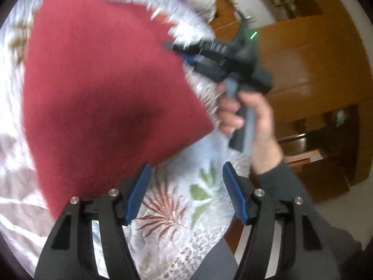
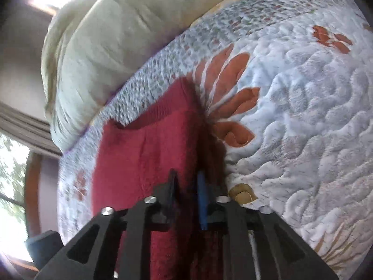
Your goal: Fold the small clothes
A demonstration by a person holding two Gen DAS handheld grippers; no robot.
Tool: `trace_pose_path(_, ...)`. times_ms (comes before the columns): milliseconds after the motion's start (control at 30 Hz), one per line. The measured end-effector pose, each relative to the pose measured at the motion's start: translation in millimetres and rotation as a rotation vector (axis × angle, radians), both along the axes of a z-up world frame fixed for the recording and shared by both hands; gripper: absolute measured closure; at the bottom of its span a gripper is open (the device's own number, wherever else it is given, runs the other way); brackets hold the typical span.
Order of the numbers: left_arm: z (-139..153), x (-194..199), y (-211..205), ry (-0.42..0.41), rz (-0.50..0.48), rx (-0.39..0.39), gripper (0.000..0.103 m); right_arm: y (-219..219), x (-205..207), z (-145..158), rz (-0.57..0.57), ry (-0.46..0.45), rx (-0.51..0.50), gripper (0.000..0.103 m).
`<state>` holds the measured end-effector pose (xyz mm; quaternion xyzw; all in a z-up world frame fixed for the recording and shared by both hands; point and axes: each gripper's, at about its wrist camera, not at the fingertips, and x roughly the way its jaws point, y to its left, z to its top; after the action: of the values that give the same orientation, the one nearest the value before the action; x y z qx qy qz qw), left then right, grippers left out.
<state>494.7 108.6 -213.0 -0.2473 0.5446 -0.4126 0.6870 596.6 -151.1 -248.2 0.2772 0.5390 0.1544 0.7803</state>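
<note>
On a bed's floral quilt (image 2: 303, 107), the right claw (image 2: 187, 182) clamps a red garment's (image 1: 105, 88) edge, which could slip free; beside the garment, the left claw (image 1: 184, 193) gapes empty.

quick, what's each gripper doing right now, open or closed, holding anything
Left gripper: open, holding nothing.
Right gripper: shut on the red garment's edge.

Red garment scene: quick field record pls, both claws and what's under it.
garment: red knit garment, partly lifted off the bed
surface: floral quilt
left claw: open, empty, hovering over the quilt near the garment's lower corner
right claw: shut on the garment's edge, held by a hand
background: cream pillow beyond the quilt; wooden furniture beside the bed
image quality: motion blur in both views
</note>
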Motion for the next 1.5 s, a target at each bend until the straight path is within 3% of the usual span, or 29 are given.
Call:
trace_pose_path(33, 9, 10, 8, -0.025, 0.031, 0.005, 0.035, -6, 1, 5, -0.025, -0.013, 0.014, 0.060)
trace_pose_path(100, 21, 34, 26, -0.057, 0.105, 0.014, 0.033, -9, 8, 8, -0.036, -0.019, 0.015, 0.055)
trace_pose_path(167, 21, 63, 36, -0.070, 0.139, 0.054, 0.032, -5, 22, -1, -0.009, 0.029, 0.041, 0.043)
trace_pose_path(200, 16, 74, 38, -0.060, 0.150, 0.081, 0.032, 2, 26, -5, 0.012, 0.051, 0.043, 0.044)
trace_pose_path(233, 7, 88, 37, -0.037, 0.155, 0.116, 0.032, 10, 31, -10, 0.052, 0.062, 0.035, 0.062)
trace_pose_path(267, -2, 99, 34, -0.014, 0.156, 0.146, 0.033, 16, 34, -10, 0.083, 0.048, 0.018, 0.088)
trace_pose_path(333, -22, 116, 29, 0.009, 0.149, 0.212, 0.035, 18, 33, -1, 0.083, -0.037, 0.002, 0.089)
trace_pose_path(433, -37, 132, 24, 0.027, 0.148, 0.253, 0.043, 15, 32, -32, 0.034, 0.023, -0.049, 0.087)
trace_pose_path(500, -33, 135, 27, 0.038, 0.165, 0.239, 0.039, 12, 28, -33, 0.032, 0.021, -0.022, 0.083)
trace_pose_path(567, -15, 124, 31, -0.008, 0.157, 0.233, 0.037, 0, 20, -21, 0.015, 0.022, 0.049, 0.076)
trace_pose_path(700, 14, 83, 25, -0.099, 0.084, 0.149, 0.036, -9, -20, 21, 0.058, -0.087, 0.138, 0.076)
trace_pose_path(767, -1, 77, 17, -0.084, 0.079, 0.215, 0.035, 0, -38, 23, 0.137, -0.089, 0.149, 0.076)
trace_pose_path(800, -19, 81, 15, -0.036, 0.091, 0.288, 0.037, 6, -42, 15, 0.167, -0.060, 0.140, 0.079)
trace_pose_path(833, -31, 83, 16, -0.003, 0.106, 0.312, 0.045, 12, -43, 0, 0.177, -0.012, 0.084, 0.095)
trace_pose_path(867, -39, 82, 17, 0.011, 0.115, 0.317, 0.047, 12, -42, -13, 0.164, 0.026, 0.035, 0.103)
trace_pose_path(900, -39, 80, 16, 0.002, 0.117, 0.320, 0.047, 7, -42, -21, 0.142, 0.046, 0.032, 0.103)
trace_pose_path(967, -21, 70, 19, -0.015, 0.142, 0.298, 0.042, 0, -49, -9, 0.114, 0.041, 0.045, 0.100)
trace_pose_path(1033, 0, 51, 23, -0.056, 0.117, 0.218, 0.040, 2, -67, 16, 0.153, -0.019, 0.099, 0.099)
trace_pose_path(1100, 8, 29, 24, -0.104, 0.085, 0.207, 0.037, 4, -85, 22, 0.191, -0.041, 0.091, 0.098)
trace_pose_path(1133, 0, 20, 23, -0.099, 0.071, 0.235, 0.034, 6, -90, 16, 0.201, -0.025, 0.077, 0.098)
trace_pose_path(1200, -28, 16, 22, -0.048, 0.070, 0.305, 0.040, 9, -92, -10, 0.202, 0.042, 0.033, 0.101)
trace_pose_path(1267, -41, 8, 25, -0.012, 0.090, 0.294, 0.045, 5, -91, -22, 0.174, 0.066, 0.040, 0.102)
trace_pose_path(1300, -34, 4, 28, -0.021, 0.107, 0.273, 0.044, 0, -92, -17, 0.171, 0.063, 0.046, 0.099)
trace_pose_path(1333, -23, -2, 34, -0.032, 0.129, 0.223, 0.033, -5, -90, -2, 0.169, 0.042, 0.093, 0.085)
trace_pose_path(1367, -9, -13, 46, -0.058, 0.163, 0.118, 0.017, -11, -89, 6, 0.167, 0.025, 0.128, 0.056)
trace_pose_path(1433, 2, -26, 68, -0.109, 0.225, 0.013, 0.005, -30, -82, 25, 0.117, -0.014, 0.148, 0.015)
trace_pose_path(1500, -11, -29, 93, -0.082, 0.308, 0.066, 0.005, -46, -60, 23, 0.078, 0.019, 0.194, 0.011)
